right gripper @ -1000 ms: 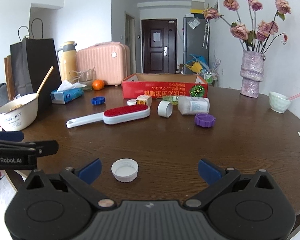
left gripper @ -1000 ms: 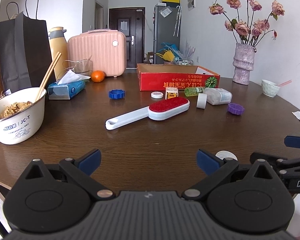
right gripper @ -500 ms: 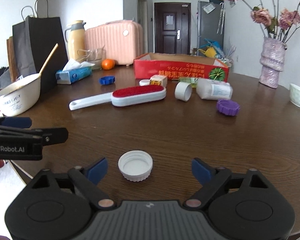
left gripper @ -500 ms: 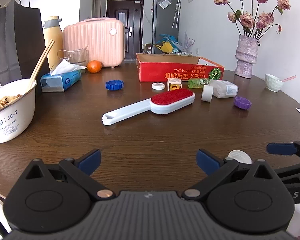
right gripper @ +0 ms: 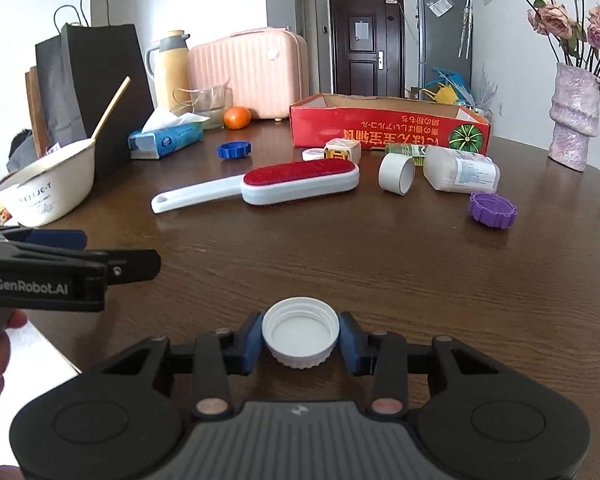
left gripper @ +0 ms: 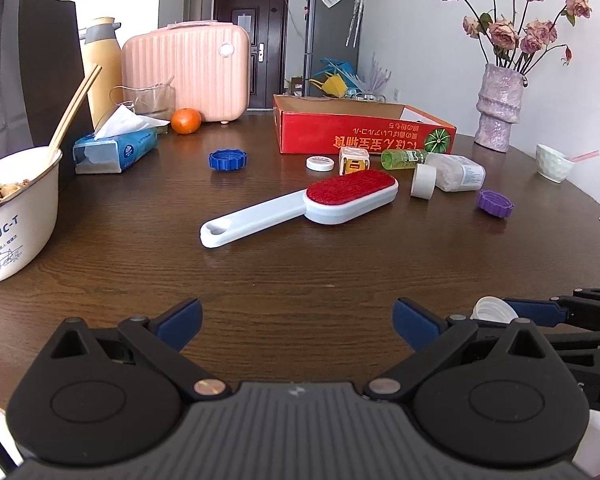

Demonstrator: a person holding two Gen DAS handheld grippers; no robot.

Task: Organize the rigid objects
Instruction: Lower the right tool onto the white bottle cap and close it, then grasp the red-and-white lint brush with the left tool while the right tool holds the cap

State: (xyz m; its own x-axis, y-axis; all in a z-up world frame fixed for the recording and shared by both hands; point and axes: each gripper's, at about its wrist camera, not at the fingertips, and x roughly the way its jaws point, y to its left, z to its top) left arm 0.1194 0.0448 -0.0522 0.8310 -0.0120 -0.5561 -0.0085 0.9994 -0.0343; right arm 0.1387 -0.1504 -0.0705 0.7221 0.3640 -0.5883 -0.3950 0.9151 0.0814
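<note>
Right gripper (right gripper: 300,338) pinches white ribbed plastic bottle cap (right gripper: 300,331); left gripper (left gripper: 296,320) wide, empty. Risk: shallow rim grip, cap slips on lift.

My blue pads (right gripper: 252,340) look like matt rubbery plastic, pressed on a white cap (right gripper: 300,336) of ribbed, slightly glossy plastic. Under it, the table (right gripper: 340,260) is dark wood grain with a soft sheen. The brush (right gripper: 260,186) has a smooth glossy white plastic body and fuzzy red cloth face. The box (right gripper: 388,130) is printed red cardboard, the bag (left gripper: 28,76) matt black paper, the vase (left gripper: 498,108) rough and speckled.
</note>
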